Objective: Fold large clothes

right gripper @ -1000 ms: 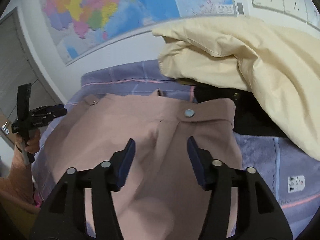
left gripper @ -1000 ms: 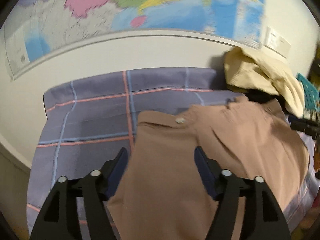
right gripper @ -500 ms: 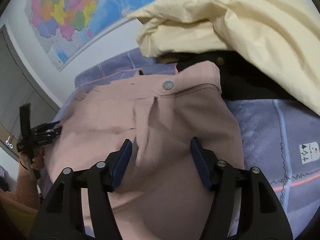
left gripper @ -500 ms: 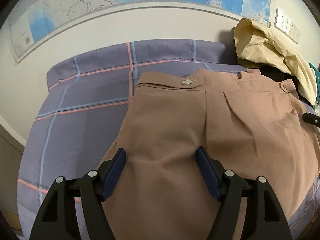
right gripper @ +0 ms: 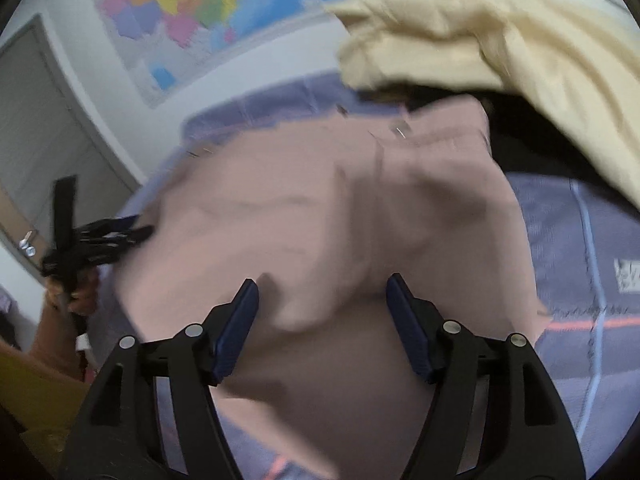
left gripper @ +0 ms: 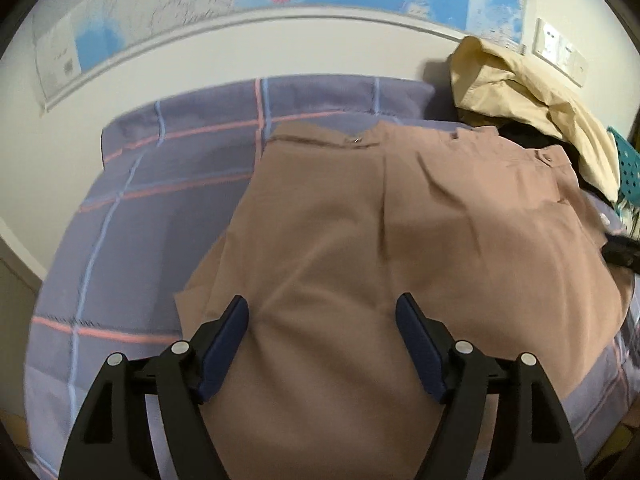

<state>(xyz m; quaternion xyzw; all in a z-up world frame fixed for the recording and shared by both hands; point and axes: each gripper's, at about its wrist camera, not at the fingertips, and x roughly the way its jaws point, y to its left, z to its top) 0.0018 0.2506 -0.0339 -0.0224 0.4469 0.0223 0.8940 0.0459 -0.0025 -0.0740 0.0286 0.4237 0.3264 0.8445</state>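
Tan trousers (left gripper: pixel 400 248) flat on plaid bedspread (left gripper: pixel 160 208)

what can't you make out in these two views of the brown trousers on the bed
- Trouser legs: the brown trousers run off the bottom edge in the left wrist view, behind the left gripper.
- Waistband button: smeared by motion blur in the right wrist view.
- Dark garment: mostly hidden under the cream garment.
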